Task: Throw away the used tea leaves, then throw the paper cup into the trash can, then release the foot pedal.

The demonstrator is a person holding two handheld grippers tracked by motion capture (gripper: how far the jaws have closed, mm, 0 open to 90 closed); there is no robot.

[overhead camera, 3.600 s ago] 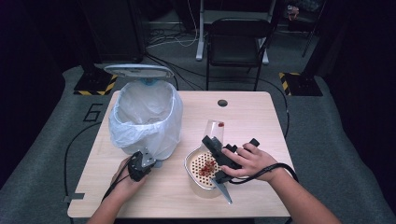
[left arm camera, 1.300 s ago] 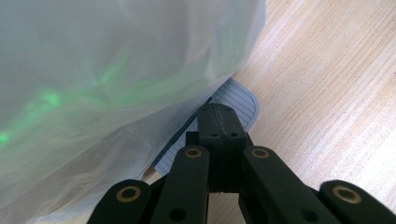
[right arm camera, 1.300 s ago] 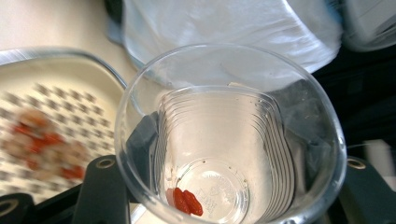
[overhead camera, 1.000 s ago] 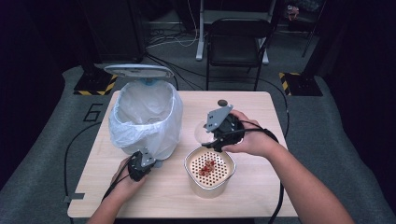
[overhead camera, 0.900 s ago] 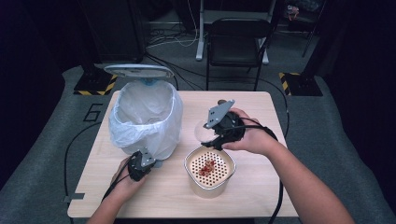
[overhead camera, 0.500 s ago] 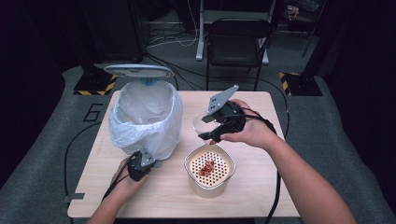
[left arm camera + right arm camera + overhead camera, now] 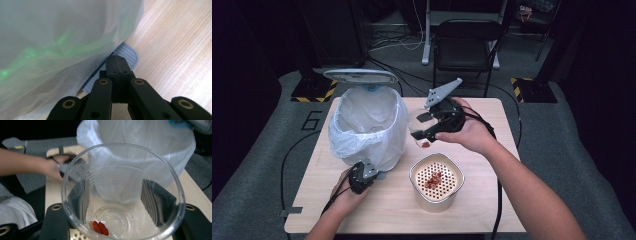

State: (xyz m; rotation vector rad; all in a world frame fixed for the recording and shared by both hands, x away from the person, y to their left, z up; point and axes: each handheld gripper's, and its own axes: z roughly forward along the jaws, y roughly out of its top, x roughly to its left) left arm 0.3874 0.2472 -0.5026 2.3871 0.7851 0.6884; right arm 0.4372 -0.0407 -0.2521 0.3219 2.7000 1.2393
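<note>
One wooden table (image 7: 492, 200) holds a big bin with a white bag (image 7: 367, 125). Next comes a round cream pot (image 7: 437, 182) with holes on top. The right gripper (image 7: 424, 125) squeezes a clear cup (image 7: 421, 131), lifted beside the bin, red bits inside. The left gripper (image 7: 361, 176) is closed tight, empty, low by the bin.

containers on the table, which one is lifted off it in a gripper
The clear glass cup, clamped in the right gripper and tilted above the wood. The white-bagged bin and the cream perforated-top pot both stand on the wooden table.
</note>
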